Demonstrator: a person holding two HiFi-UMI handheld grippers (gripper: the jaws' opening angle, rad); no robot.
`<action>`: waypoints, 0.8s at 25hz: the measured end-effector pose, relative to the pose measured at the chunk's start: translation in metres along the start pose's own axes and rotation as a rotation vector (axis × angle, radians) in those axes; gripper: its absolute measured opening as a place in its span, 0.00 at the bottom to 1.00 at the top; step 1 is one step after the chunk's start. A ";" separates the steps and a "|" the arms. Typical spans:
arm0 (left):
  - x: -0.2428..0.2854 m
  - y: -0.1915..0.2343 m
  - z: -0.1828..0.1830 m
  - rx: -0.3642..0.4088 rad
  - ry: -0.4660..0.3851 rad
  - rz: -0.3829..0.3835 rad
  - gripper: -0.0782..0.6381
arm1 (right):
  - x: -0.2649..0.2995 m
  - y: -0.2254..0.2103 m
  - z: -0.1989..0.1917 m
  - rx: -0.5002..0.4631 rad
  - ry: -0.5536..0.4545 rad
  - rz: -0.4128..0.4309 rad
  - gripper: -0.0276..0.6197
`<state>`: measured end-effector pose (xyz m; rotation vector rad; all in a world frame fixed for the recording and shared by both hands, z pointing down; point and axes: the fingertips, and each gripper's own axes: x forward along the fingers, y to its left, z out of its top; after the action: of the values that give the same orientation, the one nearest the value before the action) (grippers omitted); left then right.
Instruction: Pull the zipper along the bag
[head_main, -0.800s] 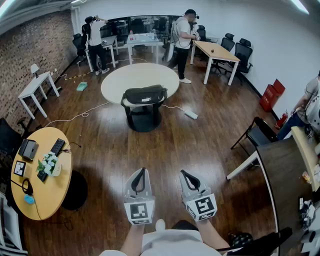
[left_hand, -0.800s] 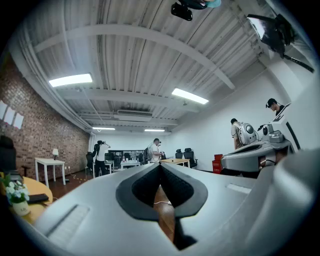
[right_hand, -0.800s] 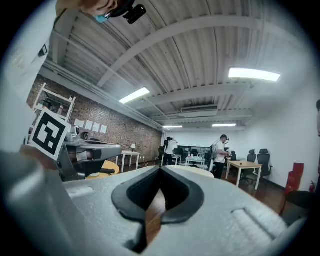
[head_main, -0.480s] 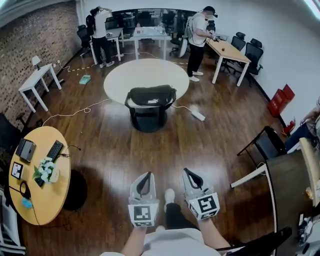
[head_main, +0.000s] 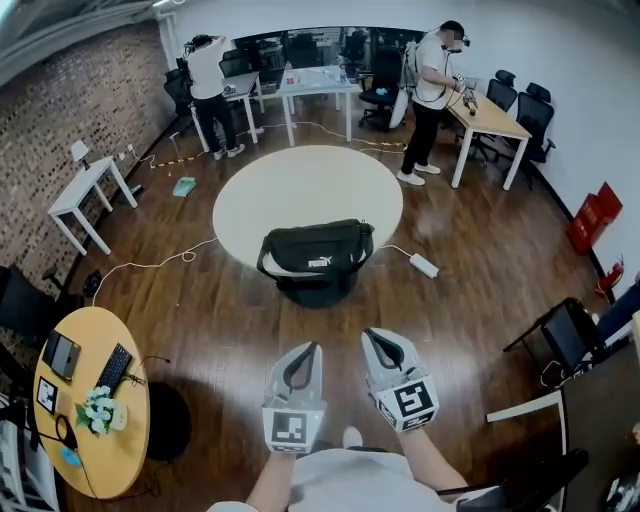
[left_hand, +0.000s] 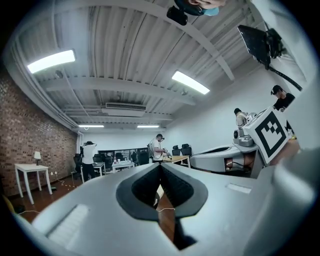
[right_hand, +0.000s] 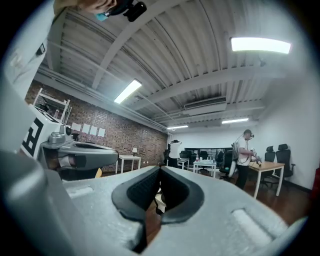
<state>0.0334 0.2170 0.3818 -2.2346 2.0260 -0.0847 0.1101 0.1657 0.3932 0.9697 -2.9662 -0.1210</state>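
Left gripper (head_main: 311, 347) & right gripper (head_main: 371, 334) both closed, empty; bag (head_main: 318, 248) well ahead on surface (head_main: 300, 180), imo get close b4 opening, then find the zipper tab

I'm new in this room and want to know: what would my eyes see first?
A black bag sits on the near edge of a big round white table in the middle of the room. Close below, the left gripper and the right gripper point toward it, both shut and empty.
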 end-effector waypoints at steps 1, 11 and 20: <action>0.012 0.008 -0.006 -0.003 0.021 0.005 0.13 | 0.014 -0.005 -0.003 0.013 0.007 0.012 0.03; 0.185 0.123 -0.078 -0.071 0.097 0.003 0.13 | 0.182 -0.080 -0.084 0.084 0.132 0.011 0.03; 0.357 0.252 -0.064 0.009 0.010 -0.123 0.13 | 0.371 -0.193 -0.059 0.027 0.089 -0.126 0.03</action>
<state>-0.1874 -0.1651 0.3977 -2.3560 1.8878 -0.1156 -0.0732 -0.2127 0.4340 1.1343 -2.8329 -0.0378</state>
